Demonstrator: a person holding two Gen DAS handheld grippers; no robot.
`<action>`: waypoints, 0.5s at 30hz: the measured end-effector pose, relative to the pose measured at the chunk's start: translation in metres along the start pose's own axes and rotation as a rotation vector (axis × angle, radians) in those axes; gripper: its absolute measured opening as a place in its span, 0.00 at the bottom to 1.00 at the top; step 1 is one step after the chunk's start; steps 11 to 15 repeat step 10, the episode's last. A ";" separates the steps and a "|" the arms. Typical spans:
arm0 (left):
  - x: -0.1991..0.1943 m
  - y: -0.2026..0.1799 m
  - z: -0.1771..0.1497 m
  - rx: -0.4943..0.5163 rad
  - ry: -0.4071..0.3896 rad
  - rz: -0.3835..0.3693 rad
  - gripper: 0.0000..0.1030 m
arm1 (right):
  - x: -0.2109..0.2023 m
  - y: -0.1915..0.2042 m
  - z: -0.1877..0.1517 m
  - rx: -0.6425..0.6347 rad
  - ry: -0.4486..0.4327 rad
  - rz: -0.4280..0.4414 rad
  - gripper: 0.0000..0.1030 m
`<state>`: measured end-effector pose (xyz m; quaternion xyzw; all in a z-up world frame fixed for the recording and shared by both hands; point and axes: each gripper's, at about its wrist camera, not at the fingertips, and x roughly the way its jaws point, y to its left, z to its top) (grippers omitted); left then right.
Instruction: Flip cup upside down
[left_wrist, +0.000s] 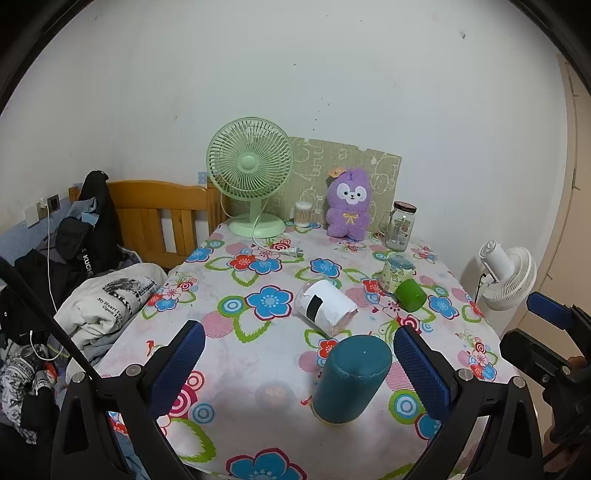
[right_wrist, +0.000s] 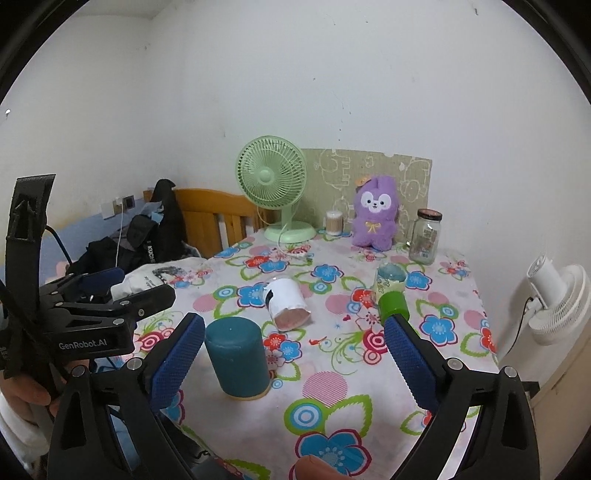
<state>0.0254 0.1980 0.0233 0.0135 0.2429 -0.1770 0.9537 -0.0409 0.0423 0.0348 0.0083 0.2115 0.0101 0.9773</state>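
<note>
You have four cups on the floral tablecloth (left_wrist: 236, 347): one teal cup (left_wrist: 351, 380), one white cup with a black patch (left_wrist: 327, 306), one green cup (left_wrist: 410, 294) and one pale patterned cup (left_wrist: 395, 271). Behind them stand one green desk fan (left_wrist: 251, 173), one purple plush toy (left_wrist: 349, 203), one glass jar (left_wrist: 400, 225) and one small tub of cotton swabs (left_wrist: 303, 213); a white fan (left_wrist: 508, 277) sits off the table's right side. The teal cup stands with its long axis nearly vertical, closed base up and rim down on the cloth, leaning slightly. From your left gripper (left_wrist: 299, 363) it sits just ahead, between the two blue pads and close to the right-hand one without touching it; that gripper's jaws are spread wide and hold nothing. From your right gripper (right_wrist: 295, 354) the same teal cup (right_wrist: 238, 354) is just beside the left pad, and these jaws are also spread wide and empty. The white cup (right_wrist: 286, 301) lies on its side farther ahead, its long axis running diagonally, its pinkish open end turned toward your right gripper. The green cup (right_wrist: 393, 304) lies tipped over beside the tip of your right gripper's right pad, and the patterned cup (right_wrist: 389, 278) stands rim down just behind it.
</note>
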 end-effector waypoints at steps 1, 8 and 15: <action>0.000 0.000 0.000 0.001 0.003 0.003 1.00 | 0.000 0.000 0.000 0.001 -0.001 0.001 0.96; 0.002 -0.001 -0.003 0.003 0.014 -0.001 1.00 | 0.001 0.001 0.000 0.001 0.001 0.002 0.96; 0.002 -0.001 -0.003 0.002 0.016 0.000 1.00 | 0.001 0.001 0.000 0.003 0.003 0.004 0.96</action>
